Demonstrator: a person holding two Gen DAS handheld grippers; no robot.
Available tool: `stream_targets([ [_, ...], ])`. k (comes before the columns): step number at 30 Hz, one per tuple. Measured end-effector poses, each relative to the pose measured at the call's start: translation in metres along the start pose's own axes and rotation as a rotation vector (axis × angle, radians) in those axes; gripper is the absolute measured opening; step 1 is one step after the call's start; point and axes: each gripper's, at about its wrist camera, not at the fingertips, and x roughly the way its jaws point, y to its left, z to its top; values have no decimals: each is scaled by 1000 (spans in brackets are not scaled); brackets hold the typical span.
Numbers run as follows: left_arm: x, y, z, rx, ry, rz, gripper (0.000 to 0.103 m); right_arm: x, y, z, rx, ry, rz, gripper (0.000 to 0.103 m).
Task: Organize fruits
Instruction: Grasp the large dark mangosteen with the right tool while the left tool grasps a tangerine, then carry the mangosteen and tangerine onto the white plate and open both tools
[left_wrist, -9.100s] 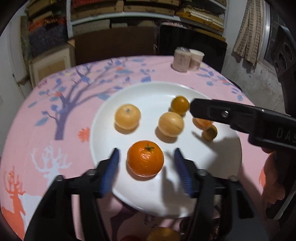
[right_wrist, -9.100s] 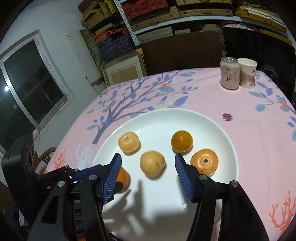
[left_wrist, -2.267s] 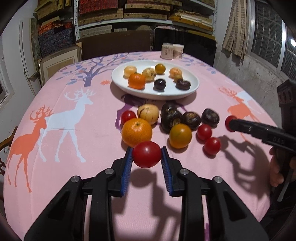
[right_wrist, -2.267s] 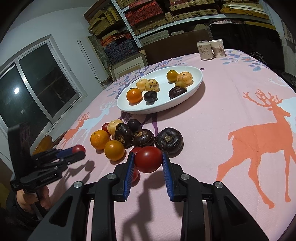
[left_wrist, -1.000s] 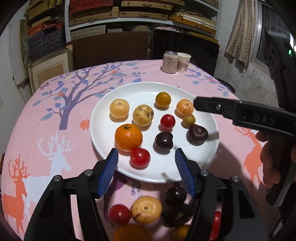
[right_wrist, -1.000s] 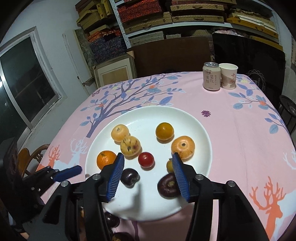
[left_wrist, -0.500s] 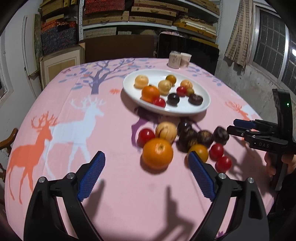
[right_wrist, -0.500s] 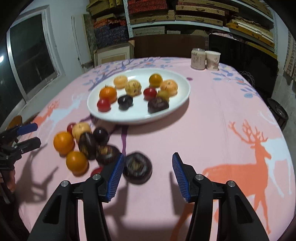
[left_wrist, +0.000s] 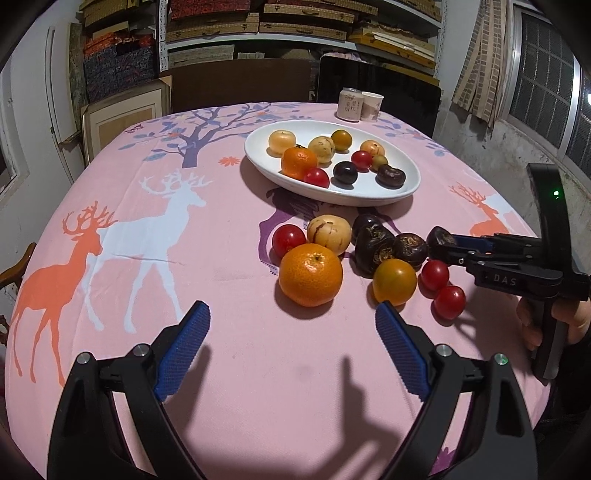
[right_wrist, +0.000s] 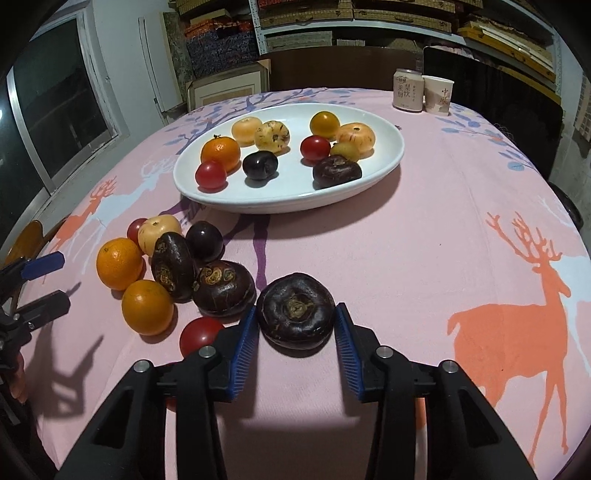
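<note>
- The right gripper (right_wrist: 295, 334) has just been closing its fingers around a dark round fruit (right_wrist: 295, 315) that sits on the counter (right_wrist: 424, 251); the two blue pads flank the fruit on either side and look to be touching its skin, or very nearly (I cannot tell for sure that they press).
- That dark fruit lies at the near end of a loose pile, just beside two more dark wrinkled fruits (right_wrist: 223, 286) and a red tomato (right_wrist: 199, 334) that peeks out behind the left finger.
- The left gripper (left_wrist: 291, 347) has its fingers spread wide with nothing between them; only the pink deer-patterned cloth shows in the gap.
- A large orange (left_wrist: 310, 275) lies just ahead of the left gripper's fingers, clear of both pads, roughly in line with the gap.
- Around the orange sit a smaller orange-green fruit (left_wrist: 394, 281), a pale yellow fruit (left_wrist: 328, 233), and small red tomatoes (left_wrist: 448, 302), all apart from the left fingers.
- The white plate (right_wrist: 229, 197) stands farther back on the counter, well apart from both grippers, holding a mix of orange, yellow, red and dark fruits.
- A can (right_wrist: 408, 90) and a paper cup (right_wrist: 437, 94) stand side by side beyond the plate.
</note>
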Motion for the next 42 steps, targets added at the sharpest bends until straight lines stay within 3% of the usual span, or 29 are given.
stream_targets([
  [7,24,-8,10,35,45,65,89,-15,-23,-4,112,-87,80,42],
  [12,45,-22,15,116,71,125,84,-20,-31,-5,149,-117,107,43],
  [15,54,-23,18,126,83,133,69,-21,-32,-5,153,-124,119,42],
  [17,54,-24,20,123,71,96,47,-21,-34,-5,163,-124,126,43],
  [20,54,-32,17,164,58,118,46,-22,-36,-6,173,-128,134,43],
  [31,24,-19,11,63,16,13,46,-25,-35,-6,166,-149,144,43],
  [42,-5,-29,27,90,-55,-8,46,-35,-32,0,149,-167,139,42],
])
